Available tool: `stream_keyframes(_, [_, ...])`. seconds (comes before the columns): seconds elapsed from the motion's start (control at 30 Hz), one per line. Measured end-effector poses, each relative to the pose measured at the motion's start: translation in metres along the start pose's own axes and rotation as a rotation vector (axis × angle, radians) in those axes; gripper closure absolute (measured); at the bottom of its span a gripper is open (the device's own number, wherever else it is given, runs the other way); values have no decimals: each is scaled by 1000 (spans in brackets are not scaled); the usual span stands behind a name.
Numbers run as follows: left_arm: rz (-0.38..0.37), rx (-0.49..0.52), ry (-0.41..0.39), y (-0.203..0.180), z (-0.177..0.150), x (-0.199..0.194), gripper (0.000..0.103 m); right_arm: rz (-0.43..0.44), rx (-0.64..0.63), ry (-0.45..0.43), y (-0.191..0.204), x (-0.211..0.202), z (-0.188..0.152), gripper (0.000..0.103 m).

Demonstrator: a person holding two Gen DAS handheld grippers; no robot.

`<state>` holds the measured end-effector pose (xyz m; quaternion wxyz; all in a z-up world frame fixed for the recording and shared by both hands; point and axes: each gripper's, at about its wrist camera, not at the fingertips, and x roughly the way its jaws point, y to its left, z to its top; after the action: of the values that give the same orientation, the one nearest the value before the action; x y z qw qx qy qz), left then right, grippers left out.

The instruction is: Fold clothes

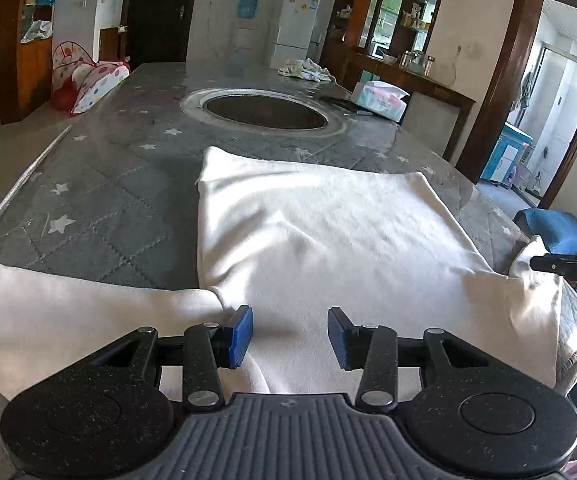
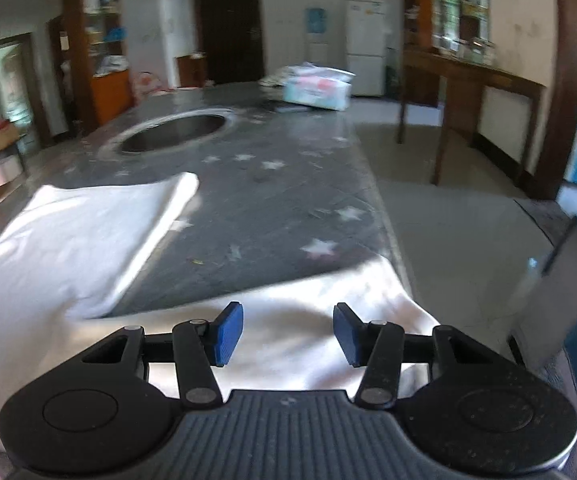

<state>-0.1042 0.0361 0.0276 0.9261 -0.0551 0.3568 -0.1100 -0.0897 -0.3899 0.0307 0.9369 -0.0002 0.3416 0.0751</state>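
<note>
In the left wrist view, the left claw (image 1: 290,338) hangs released, blue pads apart, over a white garment (image 1: 320,232) spread on the grey star-patterned surface (image 1: 100,200), with a sleeve trailing left. In the right wrist view, the right claw (image 2: 288,334) is released above the garment's near edge (image 2: 288,320) at the surface's corner.

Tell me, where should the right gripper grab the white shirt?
Probably the loose sleeve end of the white cloth shirt lying at the table's right edge. The right gripper hovers open right over it; come down from above and pinch the thin flat edge, which looks free to lift and fold inward.
</note>
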Motion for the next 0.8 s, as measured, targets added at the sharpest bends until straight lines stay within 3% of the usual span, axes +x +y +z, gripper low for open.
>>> stream_keyframes(0.2, [13,17,-3,-5,-1,1,52,-104,46,-62,-17,-17,-3,54])
stream_keyframes(0.37, [7,13,-12,-8,-1,-3,49,-208,60,-15,-34,-14,-5,54])
stream_keyframes(0.43, [3,20,-16,-11,-1,-5,48,-196,87,2,-40,-10,-8,55])
stream_keyframes(0.63, [-13,43,-24,-21,3,-8,46,-135,121,-9,-40,-12,-7,89])
stream_keyframes(0.8, [-48,88,-31,-36,5,-12,42,-69,107,-73,-27,-32,4,94])
